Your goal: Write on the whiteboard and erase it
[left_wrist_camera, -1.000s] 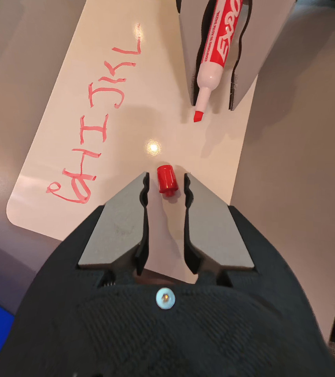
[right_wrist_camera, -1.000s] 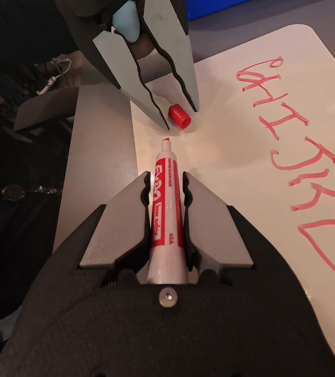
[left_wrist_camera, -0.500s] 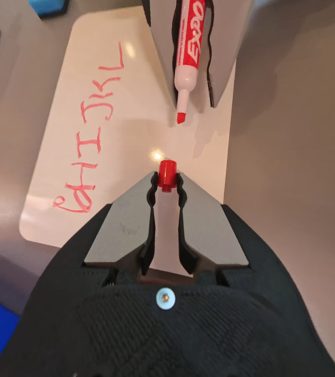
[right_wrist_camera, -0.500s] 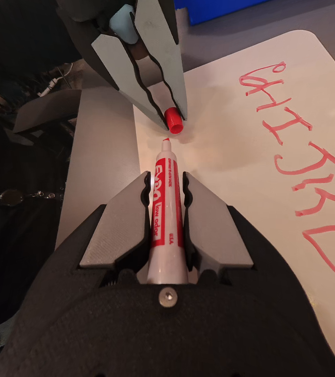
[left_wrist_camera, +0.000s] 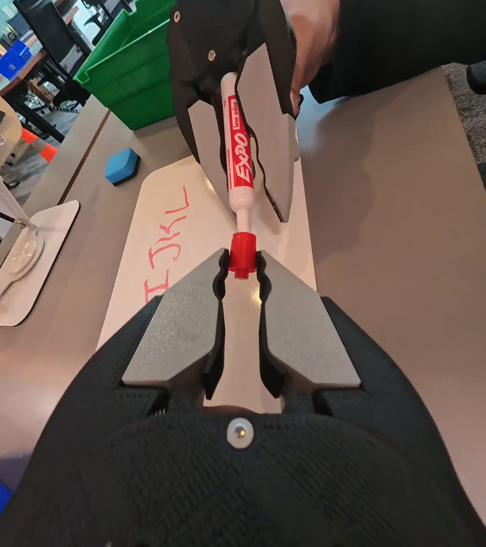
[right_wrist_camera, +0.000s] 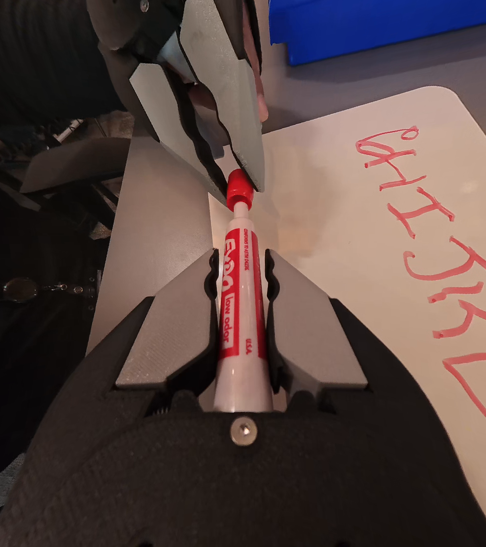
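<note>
A white whiteboard (left_wrist_camera: 158,207) with red handwriting lies flat on the grey table; it also shows in the right wrist view (right_wrist_camera: 369,225). My left gripper (left_wrist_camera: 242,260) is shut on the marker's red cap (left_wrist_camera: 242,256) and holds it above the board. My right gripper (right_wrist_camera: 240,260) is shut on the barrel of a red and white marker (right_wrist_camera: 243,319). The marker (left_wrist_camera: 240,165) points at me in the left wrist view, and its tip sits inside the cap's mouth. In the right wrist view the cap (right_wrist_camera: 238,189) sits between the left gripper's fingertips.
A blue eraser (left_wrist_camera: 121,166) lies on the table beyond the board's far left corner. A green bin (left_wrist_camera: 129,74) stands behind it. A white stand base (left_wrist_camera: 25,260) sits to the left. A blue bin (right_wrist_camera: 383,26) stands past the board in the right wrist view. My two grippers' fingertips are within a few centimetres of each other. The blue eraser (left_wrist_camera: 121,166) is about 30 centimetres from both grippers' fingertips.
My left gripper closed on the cap and lifted it off the board. Both grippers tilted up and came together, and the marker's tip has entered the cap.
</note>
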Available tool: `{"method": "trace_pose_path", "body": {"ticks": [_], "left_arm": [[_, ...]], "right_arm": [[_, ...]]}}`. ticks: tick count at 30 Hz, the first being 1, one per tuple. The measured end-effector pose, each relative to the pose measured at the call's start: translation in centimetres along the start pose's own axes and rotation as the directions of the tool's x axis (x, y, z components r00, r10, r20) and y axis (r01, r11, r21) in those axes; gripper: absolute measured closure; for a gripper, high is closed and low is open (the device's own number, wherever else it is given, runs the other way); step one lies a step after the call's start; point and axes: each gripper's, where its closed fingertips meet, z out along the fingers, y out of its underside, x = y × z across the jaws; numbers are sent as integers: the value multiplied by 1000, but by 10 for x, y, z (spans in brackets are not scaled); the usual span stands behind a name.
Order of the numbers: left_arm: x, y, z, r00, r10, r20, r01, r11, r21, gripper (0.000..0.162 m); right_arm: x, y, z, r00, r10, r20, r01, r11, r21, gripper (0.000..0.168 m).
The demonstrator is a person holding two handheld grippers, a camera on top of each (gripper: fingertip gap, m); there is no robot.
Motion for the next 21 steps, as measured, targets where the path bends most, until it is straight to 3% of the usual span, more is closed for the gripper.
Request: {"method": "trace_pose_path", "body": {"ticks": [6, 12, 21], "left_arm": [[1, -6, 8, 1000, 11, -4, -11, 1000, -11, 146], [3, 0, 14, 1000, 23, -17, -25, 993, -118, 146], [12, 8, 23, 991, -124, -47, 116, 983, -142, 147]], "right_arm": [[0, 0, 2, 1000, -15, -17, 15, 1000, -11, 140], [4, 0, 3, 996, -55, -68, 54, 998, -19, 140], [5, 9, 6, 985, -130, -110, 121, 989, -87, 140]]}}
